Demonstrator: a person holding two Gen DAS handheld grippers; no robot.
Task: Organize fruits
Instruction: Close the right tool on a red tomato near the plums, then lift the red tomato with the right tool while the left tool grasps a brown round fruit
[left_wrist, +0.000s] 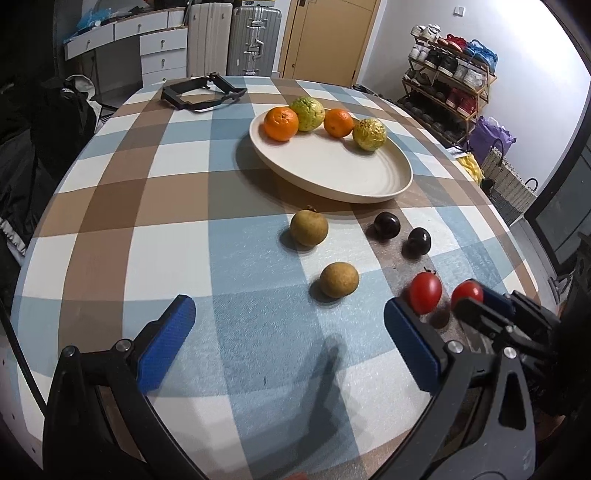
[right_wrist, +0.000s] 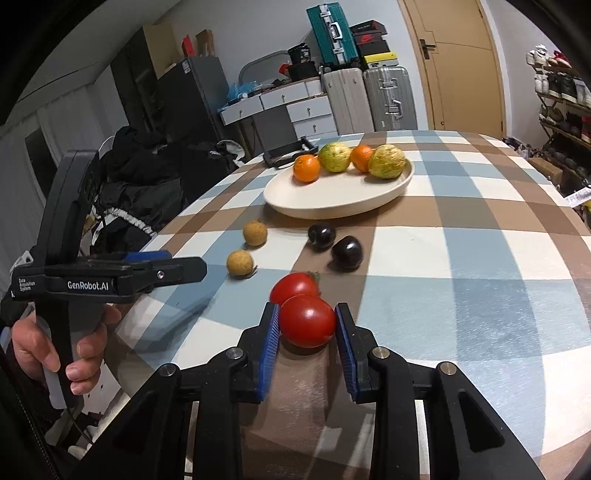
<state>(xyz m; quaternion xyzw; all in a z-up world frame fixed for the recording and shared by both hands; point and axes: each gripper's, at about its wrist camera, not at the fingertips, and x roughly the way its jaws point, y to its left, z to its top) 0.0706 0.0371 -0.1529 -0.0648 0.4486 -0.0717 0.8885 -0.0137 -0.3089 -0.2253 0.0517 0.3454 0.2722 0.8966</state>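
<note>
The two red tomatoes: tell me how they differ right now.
The near tomato sits clamped between the blue pads of the right hand-held gripper; the far tomato lies free on the tablecloth, just behind it. The far tomato shows a dried green stem; the near tomato shows none from here. Both are small, red and glossy, and neither is on the plate.

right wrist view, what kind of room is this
Most likely a lived-in home, a dining or entry area: a table with a checked cloth and a plate of fruit, suitcases by a wooden door, and a shoe rack.
</note>
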